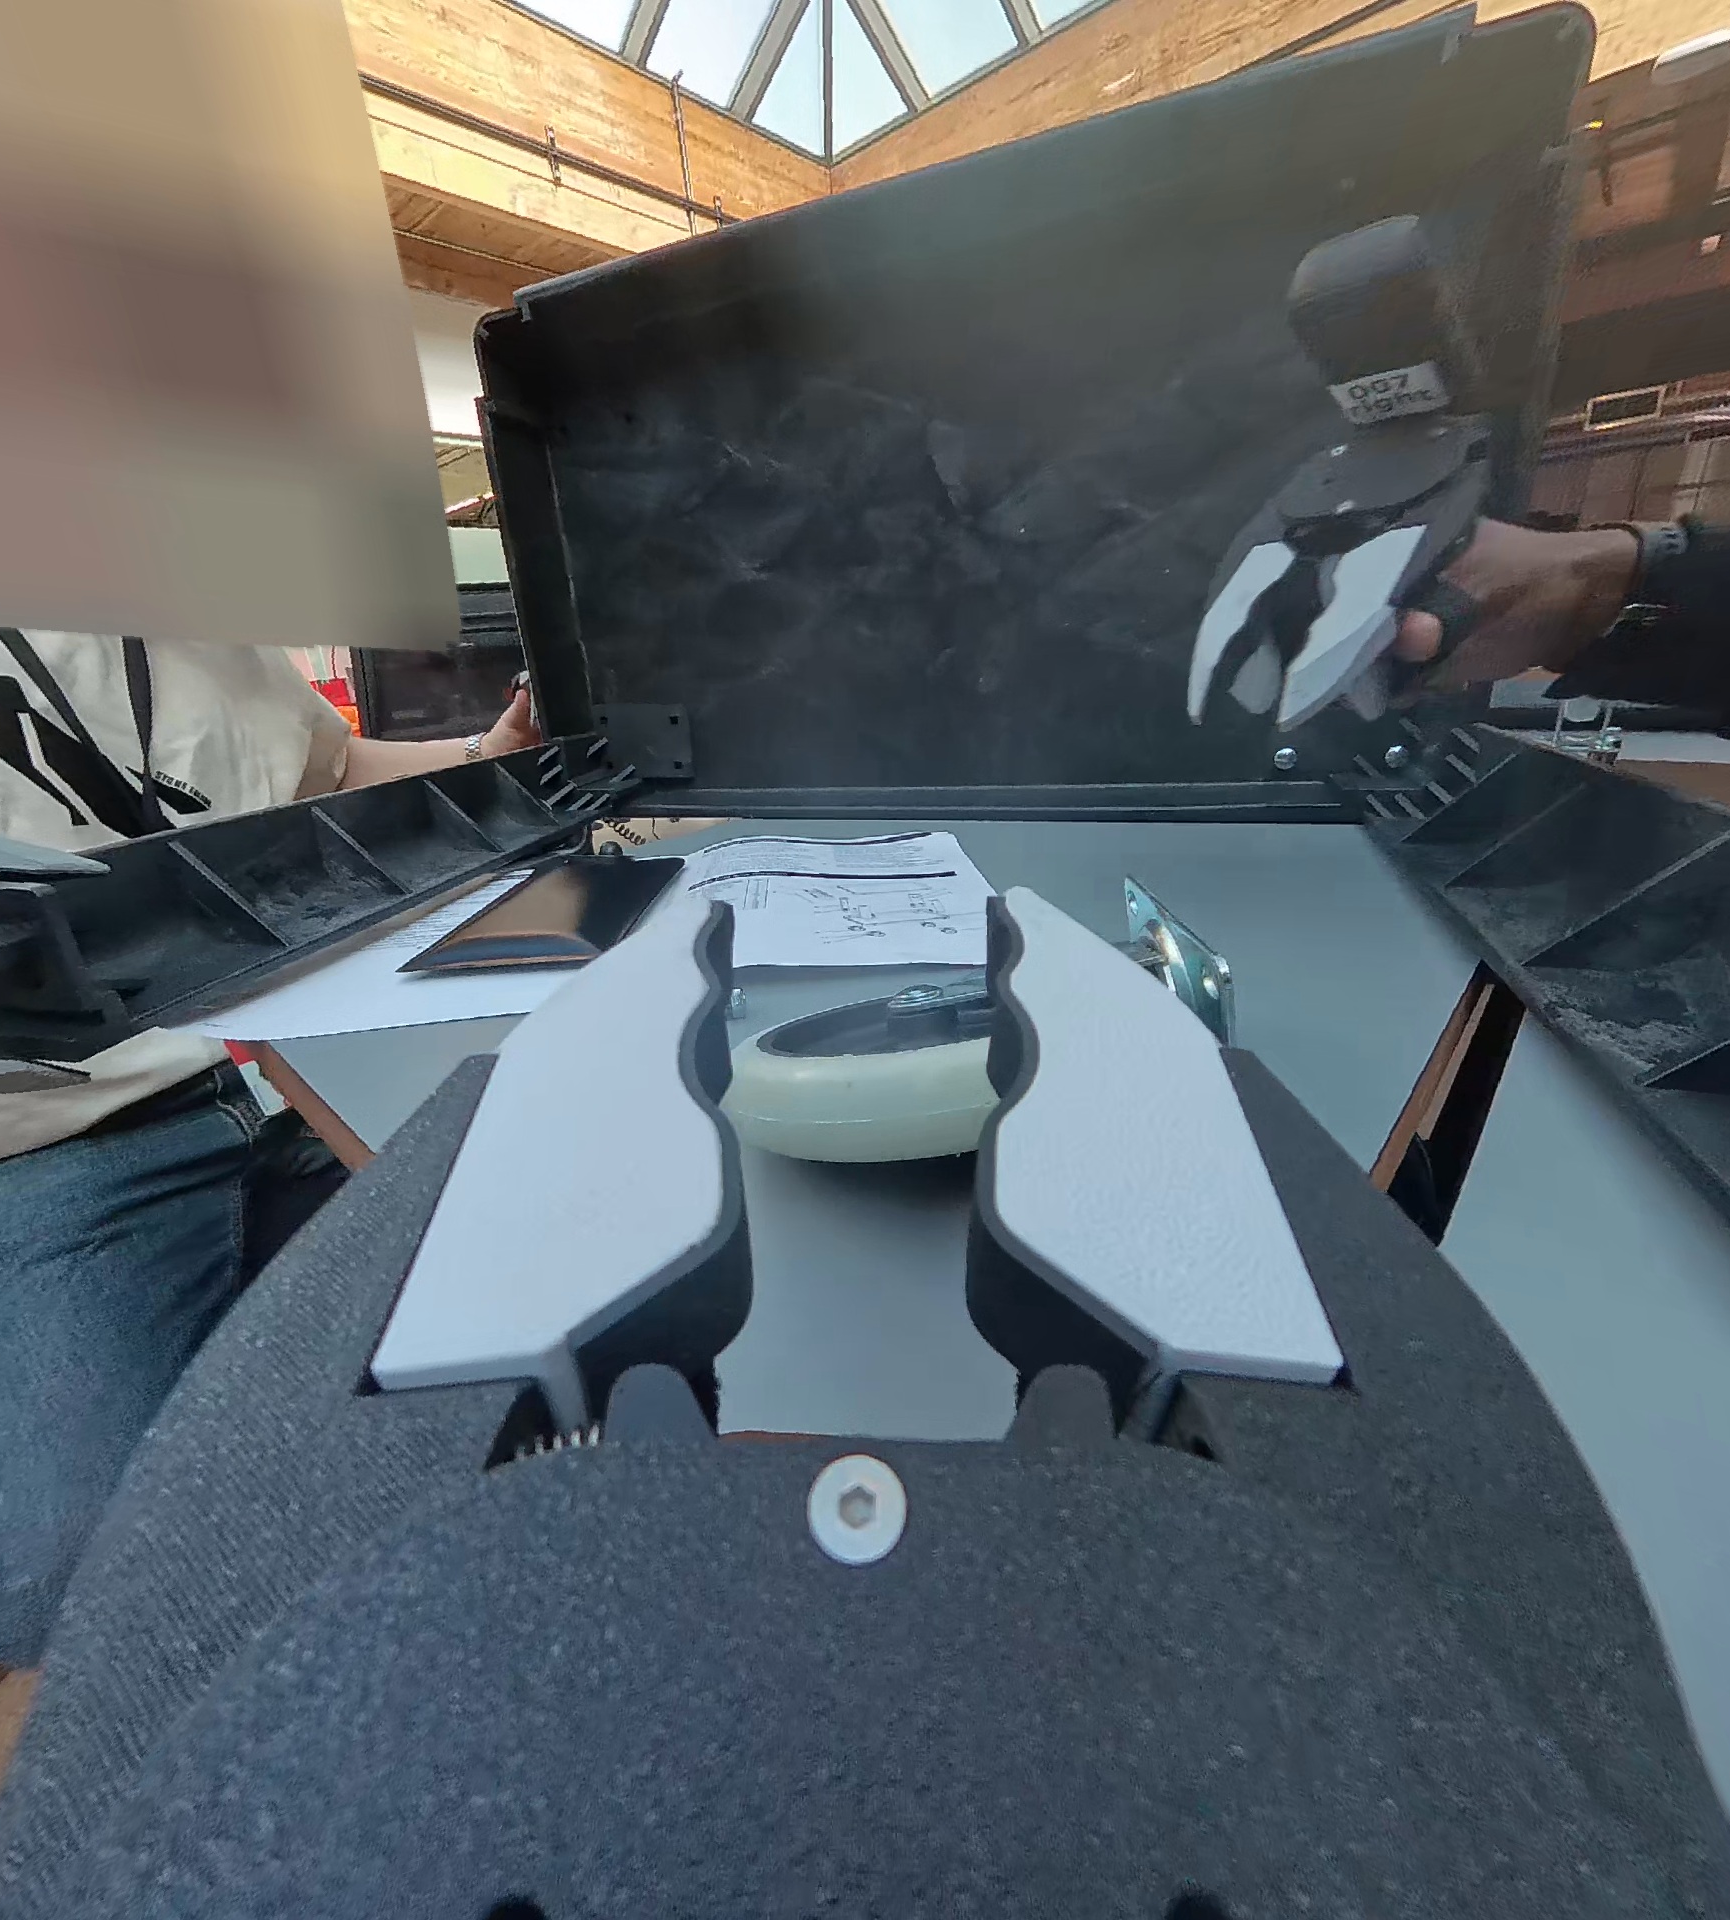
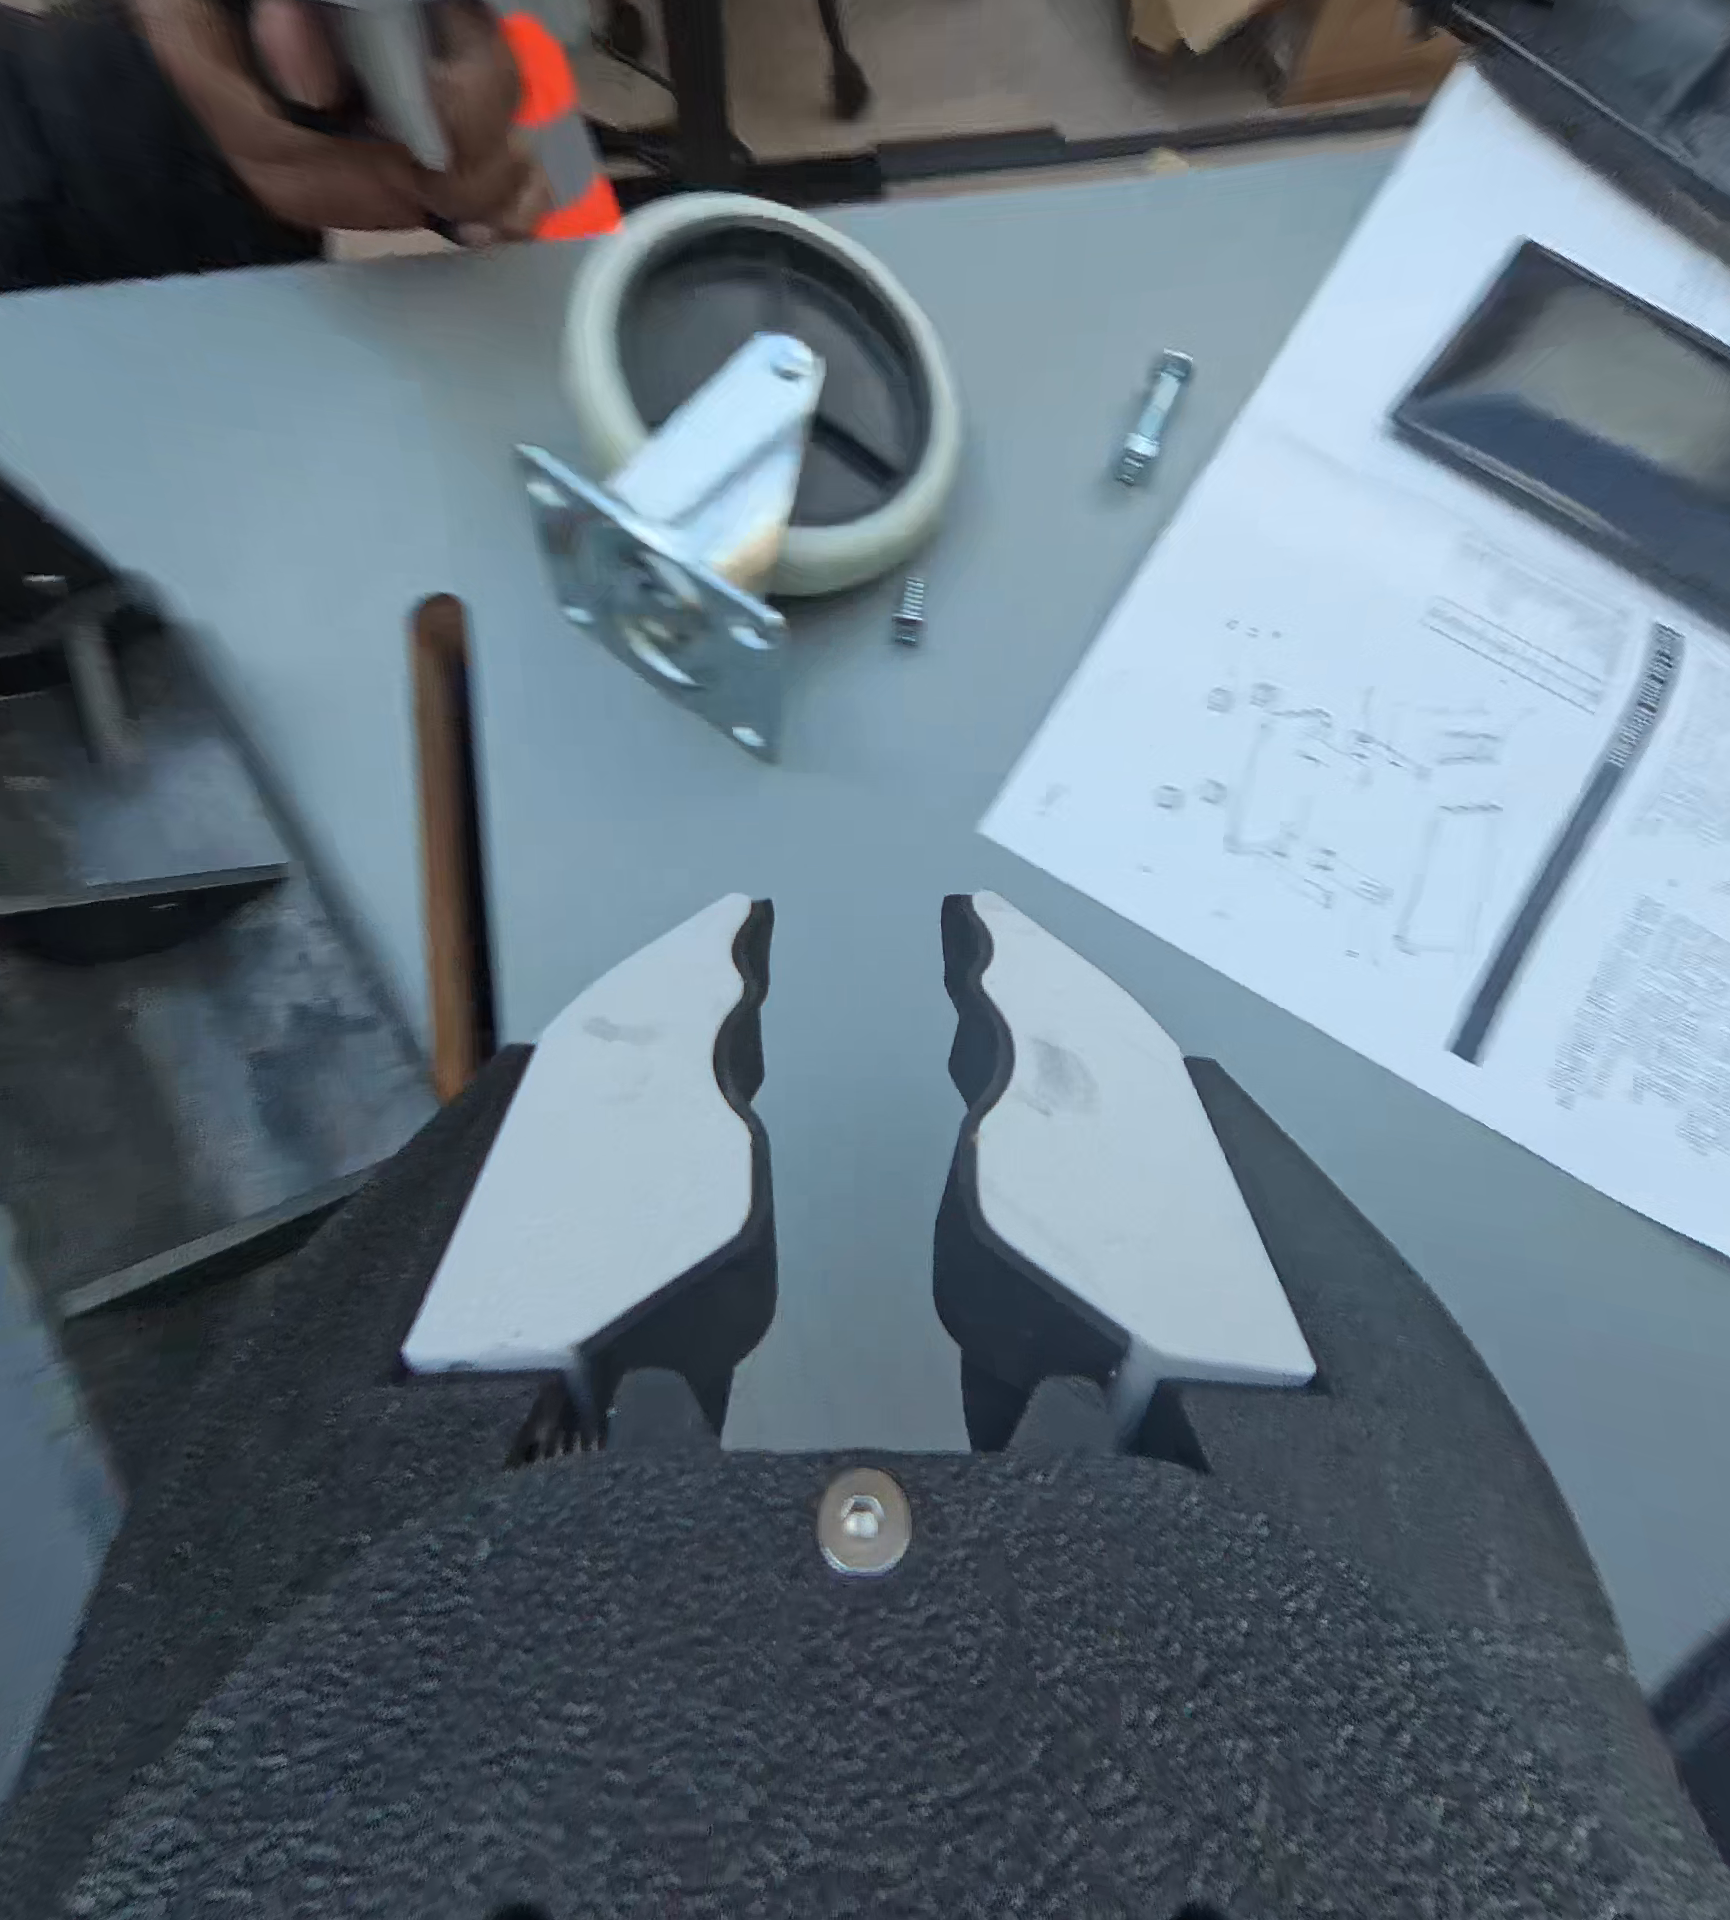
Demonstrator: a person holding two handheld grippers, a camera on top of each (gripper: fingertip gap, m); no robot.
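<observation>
Caster wheel lies flat on the grey worktop, its cream tyre between our left gripper fingers, which stand apart; we cannot tell whether they press it. Our right gripper hangs apart over bare worktop, nothing in its grasp. Only the right wrist view shows the bolt at 1 o'clock of the wheel and the small spring at 5 o'clock. Only the left view shows the upright black case lid at 12 o'clock. A printed instruction sheet and a sticker on the right gripper's body bear writing.
</observation>
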